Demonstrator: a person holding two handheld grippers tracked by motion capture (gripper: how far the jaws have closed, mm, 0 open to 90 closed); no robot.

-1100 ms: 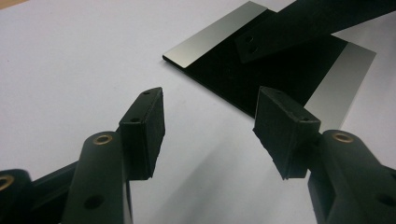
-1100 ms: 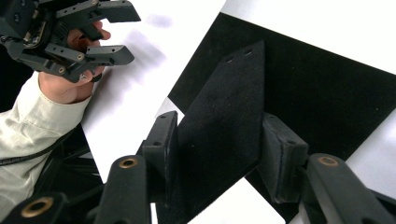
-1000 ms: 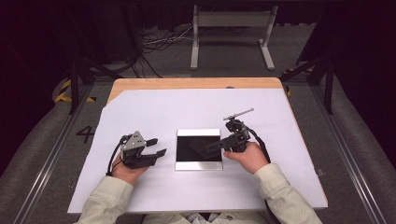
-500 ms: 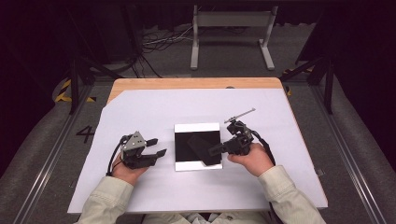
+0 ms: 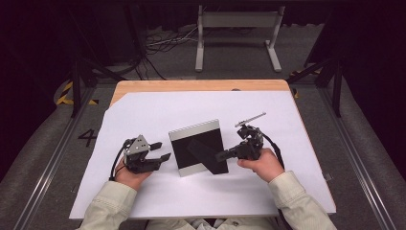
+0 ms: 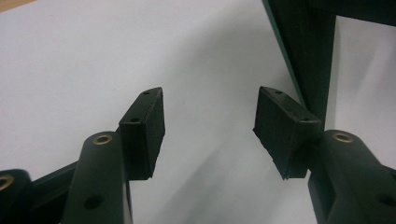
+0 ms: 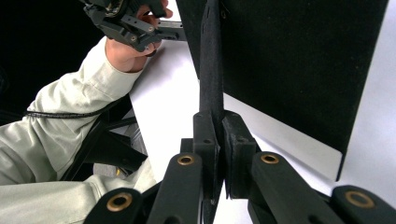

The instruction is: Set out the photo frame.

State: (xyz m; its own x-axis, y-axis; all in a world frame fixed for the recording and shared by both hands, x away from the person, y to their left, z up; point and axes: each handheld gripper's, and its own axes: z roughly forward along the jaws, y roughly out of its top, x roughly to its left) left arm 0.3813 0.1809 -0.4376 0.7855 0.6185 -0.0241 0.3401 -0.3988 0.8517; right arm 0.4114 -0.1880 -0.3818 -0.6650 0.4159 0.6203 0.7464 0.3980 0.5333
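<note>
Up close, we saw our right claw [image 7: 217, 154] clamped on the thin black strut [image 7: 211, 60] behind the picture frame [image 5: 197, 147], which stood tilted at mid-frame on the white tabletop [image 5: 158, 111]. Our left claw [image 5: 160, 151] rested just left of the frame, its jaws spread apart around nothing but white surface.

Black rectangular frame back with silver border [image 5: 197, 146], tilted on white paper-covered table [image 5: 158, 112]; right gripper [image 5: 221, 155] at its stand; left gripper [image 5: 160, 151] beside it.
</note>
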